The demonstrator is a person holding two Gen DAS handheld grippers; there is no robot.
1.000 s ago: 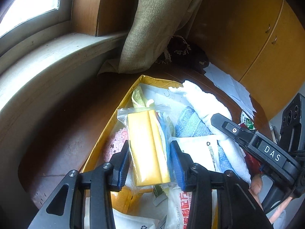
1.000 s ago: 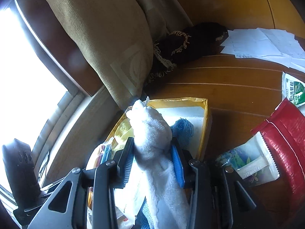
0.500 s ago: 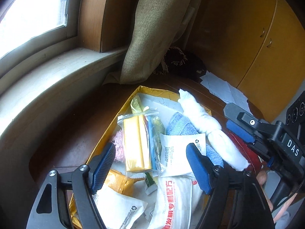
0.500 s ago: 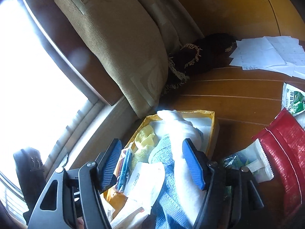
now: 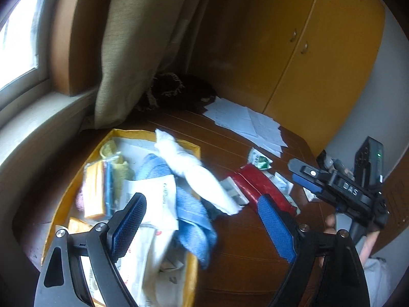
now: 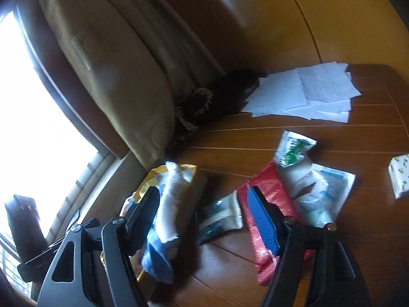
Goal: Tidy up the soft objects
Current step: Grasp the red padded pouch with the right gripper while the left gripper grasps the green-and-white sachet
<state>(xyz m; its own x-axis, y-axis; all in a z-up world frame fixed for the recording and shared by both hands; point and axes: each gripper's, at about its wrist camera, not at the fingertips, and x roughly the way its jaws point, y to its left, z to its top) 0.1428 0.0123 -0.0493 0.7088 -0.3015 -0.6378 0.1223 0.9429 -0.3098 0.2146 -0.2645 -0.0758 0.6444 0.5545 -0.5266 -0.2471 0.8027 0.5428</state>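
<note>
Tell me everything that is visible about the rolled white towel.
The rolled white towel is a long, soft roll of terry-looking cloth, slightly blurred. It lies slanted across the far right corner of the yellow cardboard box, one end near the box's far rim, the other hanging out over the brown wooden table. It rests on the folded blue towel. Neither gripper touches it; both are open.

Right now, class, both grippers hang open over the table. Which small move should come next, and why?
Probably the right gripper should reach toward the red pouch lying out on the table. Both grippers are open and empty, the white towel and blue cloth already lie across the yellow box, and that pouch lies nearest.
</note>
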